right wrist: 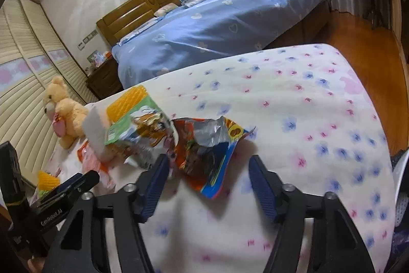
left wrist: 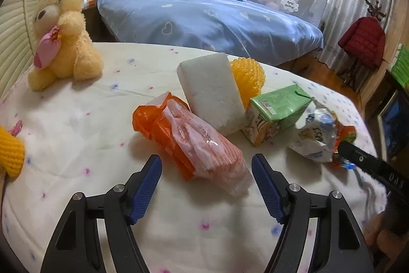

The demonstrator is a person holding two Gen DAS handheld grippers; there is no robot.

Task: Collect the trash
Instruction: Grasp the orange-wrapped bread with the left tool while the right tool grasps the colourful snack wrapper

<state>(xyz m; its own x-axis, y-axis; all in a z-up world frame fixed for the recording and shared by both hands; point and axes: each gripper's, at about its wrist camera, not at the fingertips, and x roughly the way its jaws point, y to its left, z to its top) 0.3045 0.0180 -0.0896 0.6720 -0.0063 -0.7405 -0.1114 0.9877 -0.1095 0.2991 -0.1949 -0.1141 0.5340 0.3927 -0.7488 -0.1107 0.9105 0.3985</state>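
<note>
Trash lies in a heap on a white flowered bed (right wrist: 306,119). My left gripper (left wrist: 206,163) is open, with the near end of an orange and pink plastic bag (left wrist: 189,140) between its blue fingers, untouched. Behind the bag are a white foam block (left wrist: 212,94), a yellow foam net (left wrist: 248,78), a green carton (left wrist: 276,111) and a crumpled silver snack bag (left wrist: 314,134). My right gripper (right wrist: 209,160) is open around the near end of a torn orange and blue wrapper (right wrist: 204,152); its left finger is close beside the wrapper.
A yellow teddy bear (left wrist: 61,35) sits at the far left of the bed, and a yellow knitted thing (left wrist: 10,150) lies at the left edge. Beyond are a blue-covered bed (left wrist: 204,17), a red jacket on a stand (left wrist: 363,40) and wood floor (right wrist: 358,42).
</note>
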